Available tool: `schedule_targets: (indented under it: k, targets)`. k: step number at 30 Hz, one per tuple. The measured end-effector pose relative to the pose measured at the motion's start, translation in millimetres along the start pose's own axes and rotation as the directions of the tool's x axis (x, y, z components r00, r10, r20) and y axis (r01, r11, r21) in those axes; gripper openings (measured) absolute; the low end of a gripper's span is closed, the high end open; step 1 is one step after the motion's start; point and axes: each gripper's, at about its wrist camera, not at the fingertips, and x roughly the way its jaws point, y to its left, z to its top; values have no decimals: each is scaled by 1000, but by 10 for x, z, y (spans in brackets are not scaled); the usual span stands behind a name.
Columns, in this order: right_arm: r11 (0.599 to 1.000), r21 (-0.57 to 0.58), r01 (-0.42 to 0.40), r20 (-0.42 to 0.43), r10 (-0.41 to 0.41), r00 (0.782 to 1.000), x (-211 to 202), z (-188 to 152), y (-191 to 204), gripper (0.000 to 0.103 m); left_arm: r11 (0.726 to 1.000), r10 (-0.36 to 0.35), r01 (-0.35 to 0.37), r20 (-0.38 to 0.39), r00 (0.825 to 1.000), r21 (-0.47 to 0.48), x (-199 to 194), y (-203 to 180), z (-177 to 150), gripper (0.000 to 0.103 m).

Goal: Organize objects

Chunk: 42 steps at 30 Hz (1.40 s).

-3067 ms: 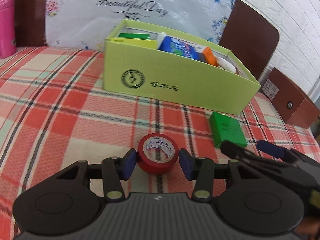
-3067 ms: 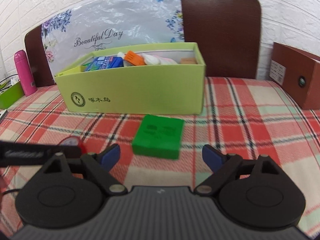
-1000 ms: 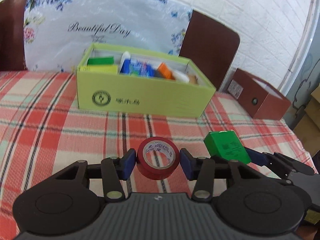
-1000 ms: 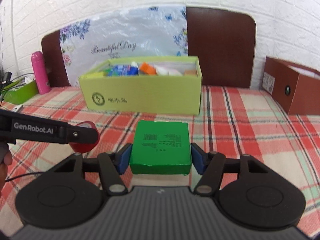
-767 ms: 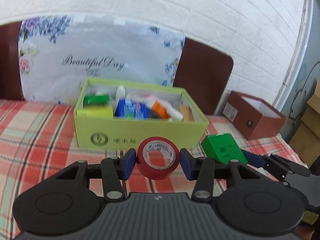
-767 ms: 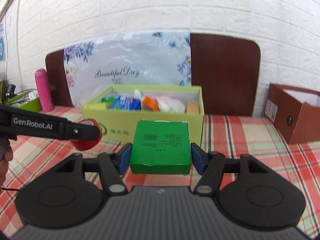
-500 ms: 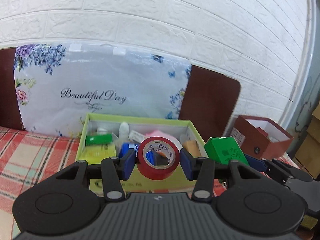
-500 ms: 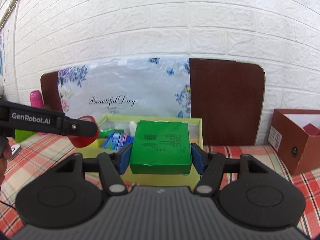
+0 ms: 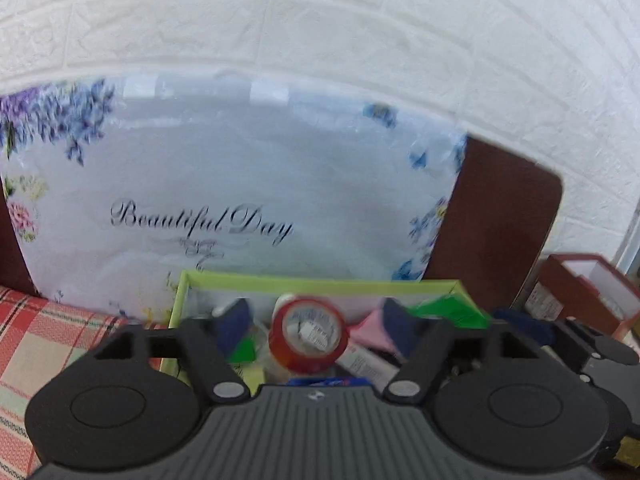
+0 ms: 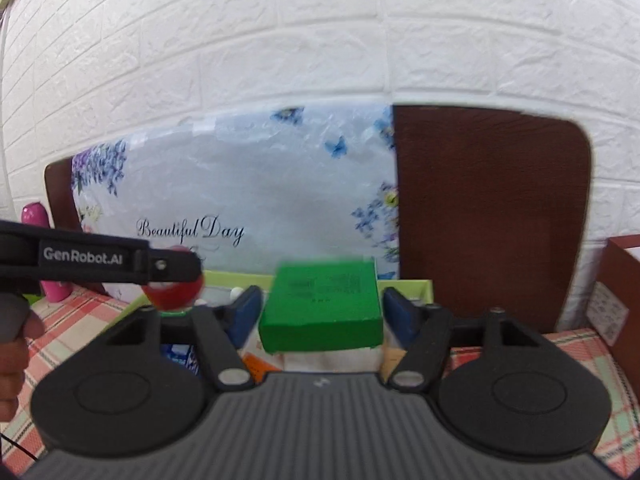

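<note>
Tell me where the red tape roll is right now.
In the left wrist view the red tape roll sits mid-frame between the left gripper's just-opened jaws, clear of both pads, over the open lime-green box, left of the green box.

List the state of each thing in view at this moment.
Left gripper: jaws just opened, clear of the tape.
Tape: released, between the jaws, above the box.
Right gripper: jaws just opened, gaps on both sides of the green pack.
Green pack: released, over the box.
Box: open-topped, holding several items.
</note>
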Motion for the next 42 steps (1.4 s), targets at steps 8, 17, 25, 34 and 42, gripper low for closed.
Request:
schedule_targets:
  k: [8,17,25,34,42]
  targets:
    - [997,-32,71,38,-69,997,-198,-403,4,103,1000,12,-12,45,999,-17,-178,161,-232,83]
    - [993,-16,118,-55,-118,991,-703,-369,38,103,998,69,-68,19,997,-12,-802,-37,-373,87]
    - [991,-11,130,-105,-131,986,-1447,-608,142,103,989,147,-147,-13,989,0,-1468,-249,-893,91]
    - [987,-18,161,-141,-162,977,-1905,-994,324,103,985,171,-169,-82,982,30,-1764,-395,-1339,91]
    - [986,-12,166,-133,-166,977,-2119,-1114,407,103,979,203,-201,-71,977,32,-1966,-380,-1490,91]
